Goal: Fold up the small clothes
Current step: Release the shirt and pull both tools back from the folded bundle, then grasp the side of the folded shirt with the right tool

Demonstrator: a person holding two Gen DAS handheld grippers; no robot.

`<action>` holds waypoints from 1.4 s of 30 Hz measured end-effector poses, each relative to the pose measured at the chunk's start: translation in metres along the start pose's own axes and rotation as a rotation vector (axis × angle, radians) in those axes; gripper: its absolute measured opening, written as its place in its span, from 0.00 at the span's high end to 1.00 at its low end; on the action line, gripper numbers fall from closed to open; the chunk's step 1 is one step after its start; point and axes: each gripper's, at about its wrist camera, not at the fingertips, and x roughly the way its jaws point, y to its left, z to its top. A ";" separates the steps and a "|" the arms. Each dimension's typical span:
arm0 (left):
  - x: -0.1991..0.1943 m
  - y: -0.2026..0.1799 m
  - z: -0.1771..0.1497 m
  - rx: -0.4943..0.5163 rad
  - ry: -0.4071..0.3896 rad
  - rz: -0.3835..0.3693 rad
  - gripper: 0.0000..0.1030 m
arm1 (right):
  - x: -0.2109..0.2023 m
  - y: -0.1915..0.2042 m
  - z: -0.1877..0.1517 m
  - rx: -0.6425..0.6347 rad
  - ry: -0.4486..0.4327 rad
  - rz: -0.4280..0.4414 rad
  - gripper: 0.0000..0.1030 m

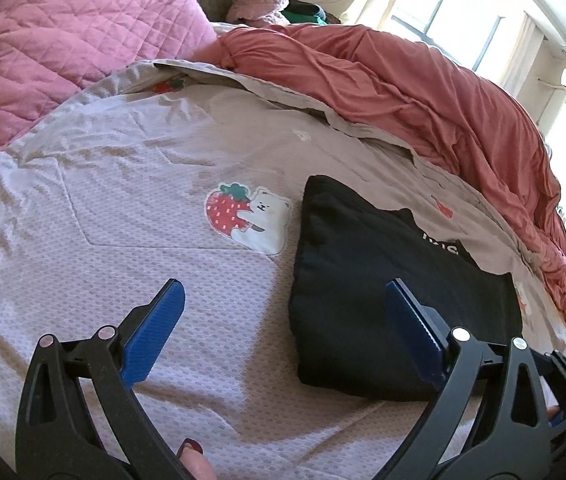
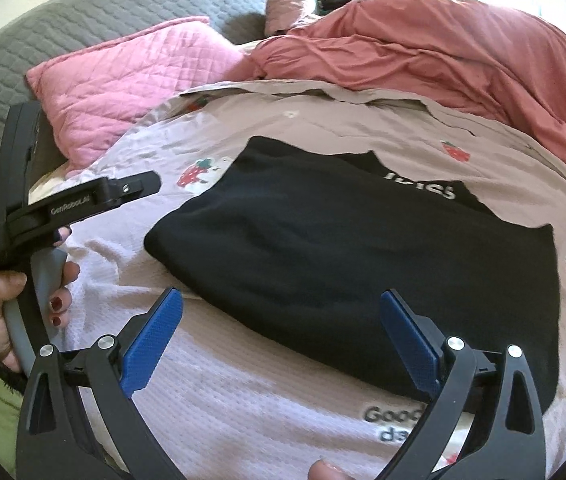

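I hold both grippers, left gripper (image 1: pixel 283 312) and right gripper (image 2: pixel 281 324), spread wide and empty above the black garment (image 2: pixel 363 264), which lies folded on the bedspread (image 1: pixel 123 200), apparently released to rest.

Matt black cloth garment (image 2: pixel 355 264) on waffle-textured bedspread (image 1: pixel 163 160); quilted pink pillow (image 1: pixel 75 44).

Bed: lilac bedspread (image 1: pixel 131 200) with strawberry-bear print (image 1: pixel 247 218). Pink quilted pillow (image 1: pixel 71 36) at head end, grey quilt (image 2: pixel 83 20) behind it. Rumpled coral duvet (image 1: pixel 423 92) alongside, bright window (image 1: pixel 451 4) beyond.
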 end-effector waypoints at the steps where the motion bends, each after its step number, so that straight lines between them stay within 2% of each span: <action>1: 0.000 0.003 0.001 -0.008 0.001 0.000 0.09 | 0.004 0.004 0.001 -0.010 0.005 0.002 0.05; 9: 0.001 0.032 0.009 -0.107 -0.001 0.023 0.09 | 0.029 0.038 0.012 -0.094 0.014 0.013 0.05; 16: 0.005 0.058 0.016 -0.209 0.002 0.039 0.09 | 0.060 0.072 0.016 -0.221 0.046 -0.023 0.05; 26: 0.011 0.057 0.025 -0.184 0.009 0.054 0.09 | 0.099 0.094 0.012 -0.371 0.092 -0.128 0.06; 30: 0.016 0.055 0.027 -0.178 0.019 0.052 0.09 | 0.105 0.098 0.008 -0.415 0.068 -0.178 0.07; 32: 0.020 0.055 0.026 -0.176 0.032 0.051 0.09 | 0.106 0.097 0.009 -0.429 0.050 -0.202 0.17; 34: 0.024 0.054 0.026 -0.176 0.047 0.047 0.09 | 0.106 0.096 0.009 -0.439 0.035 -0.211 0.20; 36: 0.028 0.053 0.025 -0.176 0.061 0.038 0.09 | 0.104 0.096 0.009 -0.441 0.012 -0.203 0.33; 38: 0.030 0.050 0.023 -0.166 0.071 0.028 0.10 | 0.099 0.097 0.008 -0.439 -0.015 -0.187 0.61; 39: 0.031 0.048 0.023 -0.159 0.076 0.023 0.10 | 0.095 0.097 0.008 -0.438 -0.028 -0.172 0.69; 40: 0.033 0.046 0.022 -0.152 0.081 0.015 0.10 | 0.092 0.096 0.008 -0.432 -0.043 -0.156 0.81; 42: 0.035 0.043 0.021 -0.149 0.091 -0.005 0.09 | 0.086 0.091 0.008 -0.408 -0.067 -0.137 0.86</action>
